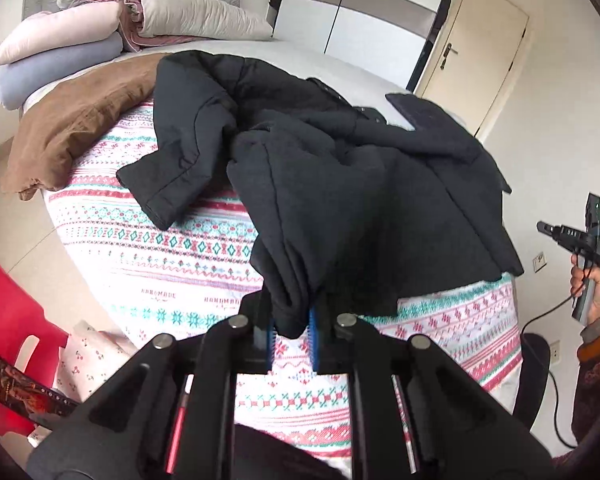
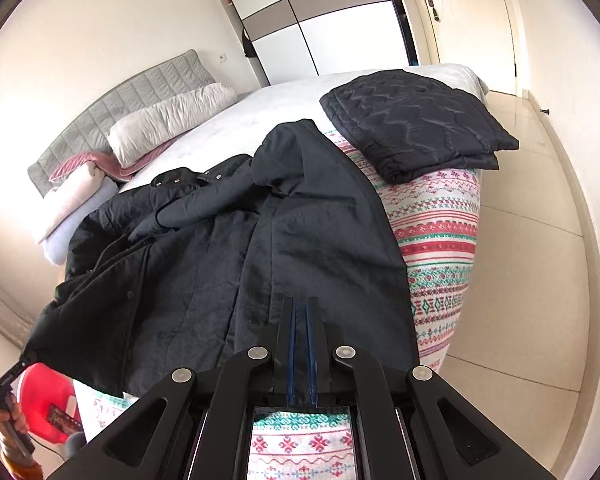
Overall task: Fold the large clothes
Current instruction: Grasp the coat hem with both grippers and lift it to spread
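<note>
A large black coat [image 1: 340,152] lies crumpled on the patterned bedspread [image 1: 172,248]. My left gripper [image 1: 292,332] is shut on a bunched fold of the coat's hem and holds it up off the bed. One sleeve [image 1: 168,184] lies out to the left. In the right wrist view the coat [image 2: 228,264] spreads across the bed. My right gripper [image 2: 301,308] is shut and empty, with its fingers pressed together over the coat's near edge. It also shows in the left wrist view [image 1: 544,230], held out to the right of the bed.
A folded dark quilted jacket [image 2: 416,128] lies at the bed's far corner. A brown garment [image 1: 76,128] lies at the bed's left edge. Pillows and folded bedding [image 1: 100,28] are stacked by the headboard. A red chair [image 1: 8,320] stands at the left. Tiled floor [image 2: 520,280] lies to the right.
</note>
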Tool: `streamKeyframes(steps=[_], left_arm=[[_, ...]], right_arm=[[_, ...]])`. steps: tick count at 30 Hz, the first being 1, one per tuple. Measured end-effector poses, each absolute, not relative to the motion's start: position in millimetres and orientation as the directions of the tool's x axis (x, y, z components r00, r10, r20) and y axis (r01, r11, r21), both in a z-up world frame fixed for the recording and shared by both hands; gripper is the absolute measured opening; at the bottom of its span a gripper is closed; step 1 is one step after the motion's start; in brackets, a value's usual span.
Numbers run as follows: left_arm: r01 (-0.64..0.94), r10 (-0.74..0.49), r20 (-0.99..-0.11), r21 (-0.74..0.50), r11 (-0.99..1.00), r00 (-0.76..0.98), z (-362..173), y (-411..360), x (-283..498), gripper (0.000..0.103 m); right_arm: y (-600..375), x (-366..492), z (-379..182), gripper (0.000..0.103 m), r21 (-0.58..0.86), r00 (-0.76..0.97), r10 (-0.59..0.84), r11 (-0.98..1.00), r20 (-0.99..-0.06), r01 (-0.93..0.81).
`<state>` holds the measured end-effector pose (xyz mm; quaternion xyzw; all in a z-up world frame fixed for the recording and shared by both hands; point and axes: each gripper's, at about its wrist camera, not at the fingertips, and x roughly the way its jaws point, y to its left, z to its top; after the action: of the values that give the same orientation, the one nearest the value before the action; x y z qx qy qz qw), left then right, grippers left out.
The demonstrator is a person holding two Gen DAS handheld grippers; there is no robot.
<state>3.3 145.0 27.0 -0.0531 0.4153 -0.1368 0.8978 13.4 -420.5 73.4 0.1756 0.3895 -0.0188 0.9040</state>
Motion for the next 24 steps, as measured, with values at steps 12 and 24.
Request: streamKeyframes(steps=[12,24], left_arm=[[0.277,-0.334,-0.753,-0.208,0.938,0.567,12,173,-14,0.079],[0.206,-0.466,-0.804,-0.418,0.885,0.37,-53,118,55,0.022]], right_arm=[[-448,29,2,0.065,0.41,0.588,0.191,0.873,-0.786,0.264],[-420,45,-23,0.059,0.256,0.515,0.075,0.922,-0.854,0.289]])
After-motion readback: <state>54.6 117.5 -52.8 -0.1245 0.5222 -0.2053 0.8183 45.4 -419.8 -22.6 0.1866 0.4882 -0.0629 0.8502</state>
